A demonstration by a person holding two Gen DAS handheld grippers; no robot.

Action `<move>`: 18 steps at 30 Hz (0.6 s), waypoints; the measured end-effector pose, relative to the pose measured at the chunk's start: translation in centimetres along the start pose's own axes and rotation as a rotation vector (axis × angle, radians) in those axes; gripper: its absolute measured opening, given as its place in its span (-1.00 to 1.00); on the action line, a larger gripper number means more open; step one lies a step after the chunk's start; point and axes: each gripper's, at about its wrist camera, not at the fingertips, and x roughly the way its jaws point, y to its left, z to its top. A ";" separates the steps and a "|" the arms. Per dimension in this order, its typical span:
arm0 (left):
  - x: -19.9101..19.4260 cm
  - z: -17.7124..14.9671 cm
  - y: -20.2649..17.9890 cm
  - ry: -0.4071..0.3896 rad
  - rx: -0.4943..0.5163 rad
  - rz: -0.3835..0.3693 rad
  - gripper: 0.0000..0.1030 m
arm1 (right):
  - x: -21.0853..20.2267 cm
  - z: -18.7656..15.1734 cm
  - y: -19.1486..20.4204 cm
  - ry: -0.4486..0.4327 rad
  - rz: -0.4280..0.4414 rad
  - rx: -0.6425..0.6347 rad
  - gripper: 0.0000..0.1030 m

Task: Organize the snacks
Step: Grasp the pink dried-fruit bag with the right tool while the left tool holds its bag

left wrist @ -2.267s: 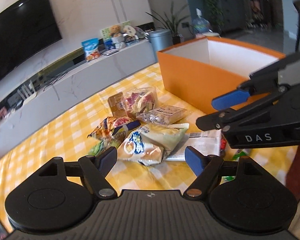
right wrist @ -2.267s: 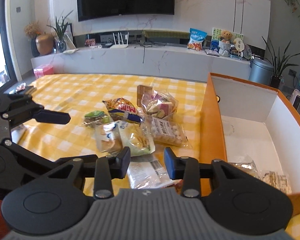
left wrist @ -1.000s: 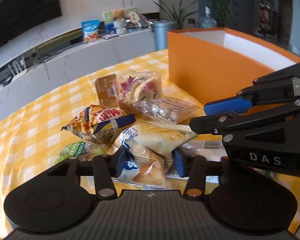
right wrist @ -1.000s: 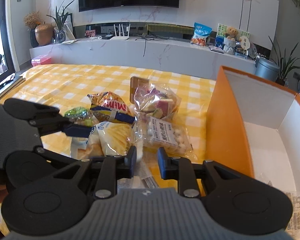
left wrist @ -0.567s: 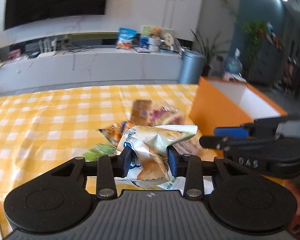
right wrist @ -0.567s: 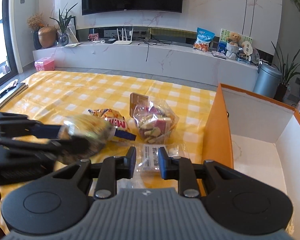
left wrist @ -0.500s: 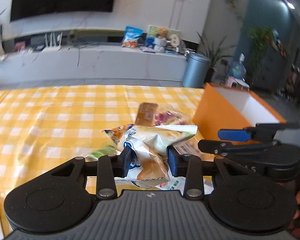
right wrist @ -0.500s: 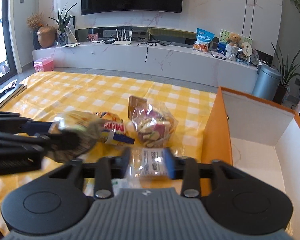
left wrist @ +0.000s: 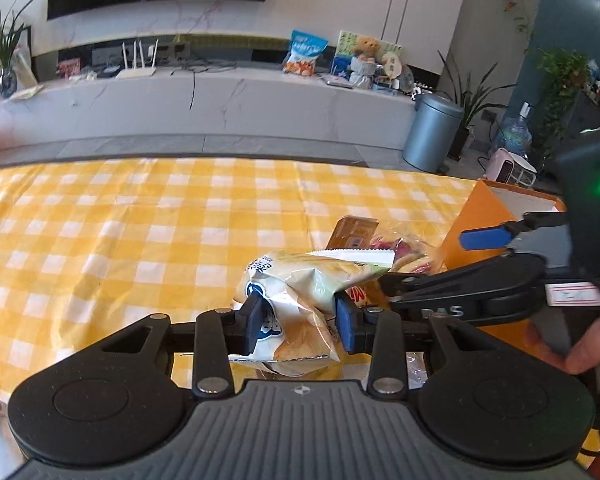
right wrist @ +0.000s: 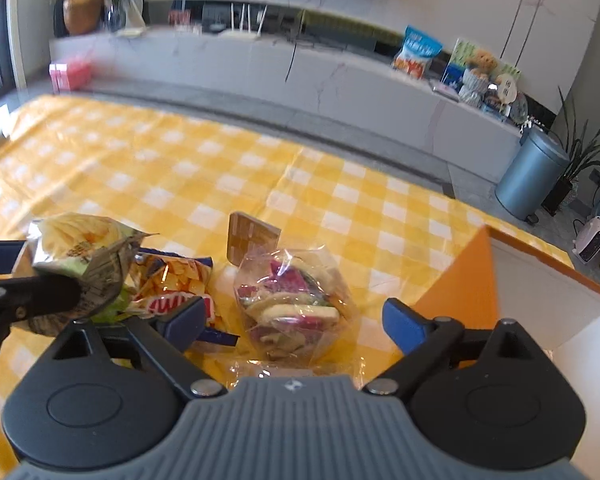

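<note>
My left gripper (left wrist: 300,322) is shut on a pale puffy snack bag (left wrist: 304,276), held above the yellow checked table; the right wrist view shows the same bag (right wrist: 76,248) at far left. My right gripper (right wrist: 294,322) has its jaws opening wide. A clear bag of mixed pink and cream snacks (right wrist: 296,312) lies on the table between the fingers, and the pads do not touch it. An orange and blue chip bag (right wrist: 172,280) and a brown packet (right wrist: 248,240) lie beside it. The orange box (right wrist: 460,280) with white inside stands to the right.
A flat clear packet (right wrist: 300,368) lies just under my right gripper. The yellow checked tablecloth (left wrist: 140,220) stretches left and far. Beyond the table are a grey bin (left wrist: 432,136), a marble bench (left wrist: 220,100) with packets and a toy bear, and potted plants.
My left gripper closed on the pale bag, lifted it off the pile and rolled level. My right gripper went from nearly shut to wide open and moved forward over the clear mixed-snack bag.
</note>
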 end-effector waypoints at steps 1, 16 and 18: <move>0.0 -0.2 0.2 0.002 -0.007 0.001 -0.17 | 0.6 0.2 0.2 0.012 -0.001 -0.005 0.78; -0.4 -0.4 0.2 -0.001 -0.015 0.012 -0.17 | 3.8 -0.2 0.9 0.060 -0.138 -0.123 0.50; -0.5 -0.3 0.3 -0.002 -0.016 0.012 -0.17 | 3.5 -0.3 0.7 0.058 -0.135 -0.125 0.35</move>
